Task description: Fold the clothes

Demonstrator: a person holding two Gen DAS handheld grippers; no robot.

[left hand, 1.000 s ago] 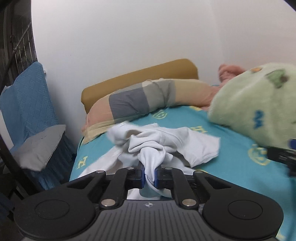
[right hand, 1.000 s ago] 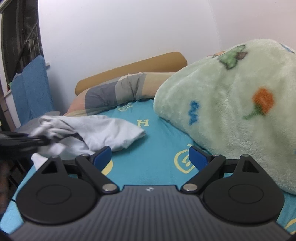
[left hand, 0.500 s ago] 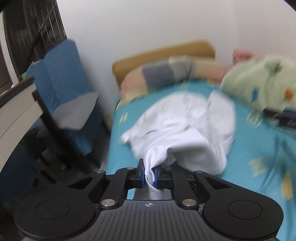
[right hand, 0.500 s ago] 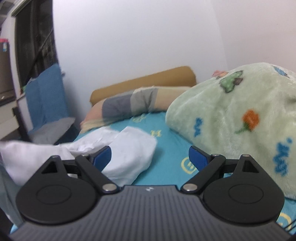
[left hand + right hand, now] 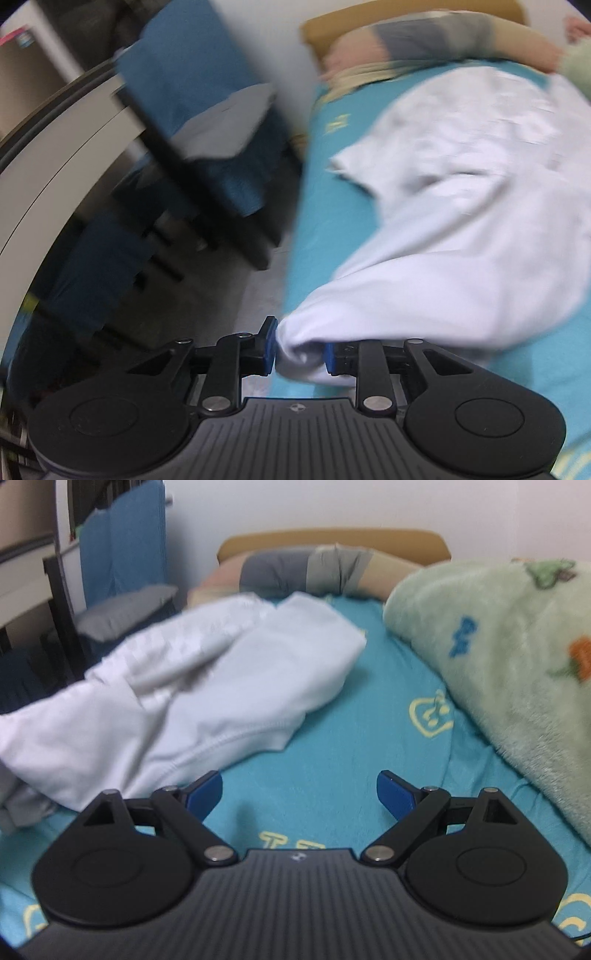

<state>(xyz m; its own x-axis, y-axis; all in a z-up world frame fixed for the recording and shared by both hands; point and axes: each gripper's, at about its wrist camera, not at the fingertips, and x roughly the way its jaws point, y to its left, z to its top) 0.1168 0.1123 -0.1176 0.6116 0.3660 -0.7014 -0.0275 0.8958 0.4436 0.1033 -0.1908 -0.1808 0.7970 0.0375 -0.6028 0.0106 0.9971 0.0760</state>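
Left claw (image 5: 300,350) has just been opening, pads parted, a bunched corner of the white cotton garment (image 5: 472,206) loose between them at the bed's edge. Garment (image 5: 207,686) lies spread on the teal patterned bedsheet (image 5: 332,775). Right claw (image 5: 300,794) released wide, nothing in it, over the sheet near the garment's hem.

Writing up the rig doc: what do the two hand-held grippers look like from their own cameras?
Both match. The left hand-held gripper and the right hand-held gripper each have a matte black ribbed body with a small crosshair mark at its centre, two round black side discs, black linkage arms on silver pivot pins, and blue pads on the fingertips. No cables, hands or sleeves show.
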